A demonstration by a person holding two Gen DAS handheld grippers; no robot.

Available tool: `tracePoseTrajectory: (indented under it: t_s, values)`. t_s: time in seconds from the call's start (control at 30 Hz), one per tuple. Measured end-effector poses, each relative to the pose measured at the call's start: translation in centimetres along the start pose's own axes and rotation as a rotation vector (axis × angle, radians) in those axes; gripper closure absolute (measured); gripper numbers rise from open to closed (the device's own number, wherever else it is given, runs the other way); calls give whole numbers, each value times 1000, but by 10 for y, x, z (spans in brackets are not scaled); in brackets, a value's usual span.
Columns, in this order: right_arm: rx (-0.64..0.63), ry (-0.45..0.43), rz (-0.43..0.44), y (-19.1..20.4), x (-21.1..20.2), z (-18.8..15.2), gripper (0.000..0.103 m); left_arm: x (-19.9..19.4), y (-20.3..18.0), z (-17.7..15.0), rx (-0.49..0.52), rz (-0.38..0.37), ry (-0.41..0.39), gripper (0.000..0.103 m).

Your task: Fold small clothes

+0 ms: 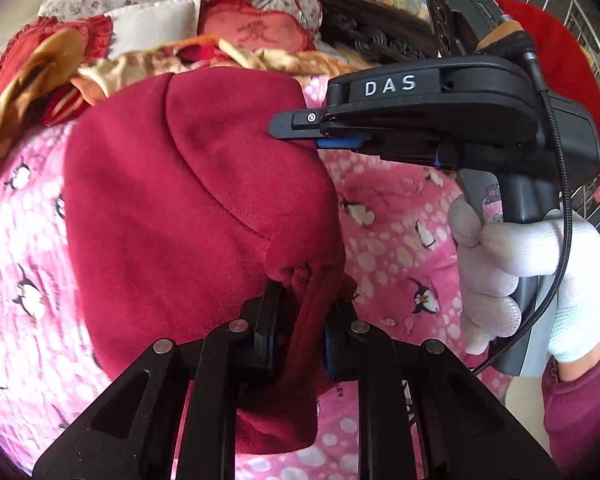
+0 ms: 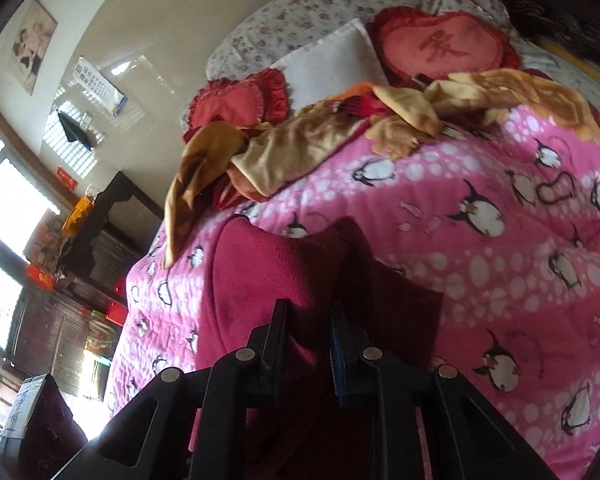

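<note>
A dark red fleece garment (image 1: 188, 200) hangs lifted over the pink penguin-print quilt (image 1: 392, 240). My left gripper (image 1: 306, 300) is shut on a bunched edge of it at the bottom of the left wrist view. To the right in that view, my right gripper (image 1: 296, 128) is held by a white-gloved hand (image 1: 520, 276), its tips pinching the garment's right edge. From the right wrist camera, the right gripper (image 2: 306, 316) is shut on a fold of the same red garment (image 2: 260, 272), which drapes below and to the left.
Yellow-orange clothes (image 2: 300, 148) lie heaped on the quilt (image 2: 500, 260), with red heart cushions (image 2: 444, 44) and a white pillow (image 2: 332, 68) behind. A metal rack (image 1: 596, 80) stands at the right; dark wooden furniture (image 2: 100, 240) stands left of the bed.
</note>
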State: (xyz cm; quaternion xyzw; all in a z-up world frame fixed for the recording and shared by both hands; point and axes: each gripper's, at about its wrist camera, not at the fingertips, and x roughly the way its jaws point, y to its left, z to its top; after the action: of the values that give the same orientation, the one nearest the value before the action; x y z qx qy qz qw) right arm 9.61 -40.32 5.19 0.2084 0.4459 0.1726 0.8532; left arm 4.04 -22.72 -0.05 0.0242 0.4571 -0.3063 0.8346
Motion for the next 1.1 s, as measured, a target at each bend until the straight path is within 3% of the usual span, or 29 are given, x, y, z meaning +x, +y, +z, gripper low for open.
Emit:
tracePoseTrajectory:
  t_s: [0.17,0.3,0.37,0.43,0.6,0.7,0.77,0.87,0.93,1.1]
  values:
    - [106,6,0,-38,15,-16,86,12,-12,-1,54,34,35,84]
    - [180,-13,33,-46,9,-15,82,-18,-13,0,131,-28,22,77]
    - [177,-41,15,-43,-4,-12,82,-41,-7,-6,153,-31,-27,69]
    - [126,-78,-1,-31,-19,-8,82,-59,8,-9,146,-5,-73,53]
    - [-35,-60,36,18,-21,-4,82,-58,47,-10,71,94,-83,52]
    - [-84,-21,61,37,2,-6,82,-45,61,-8,2,107,-59,52]
    - [-109,1,27,44,19,-6,82,-36,64,-11,-11,104,-41,52]
    - [-126,5,-79,35,37,-8,82,-16,65,-15,-15,114,10,52]
    - [-79,1,-138,16,41,-10,85,-9,61,-19,5,122,4,52]
    - [-1,-37,-110,-17,38,-21,90,5,51,-23,63,135,12,48]
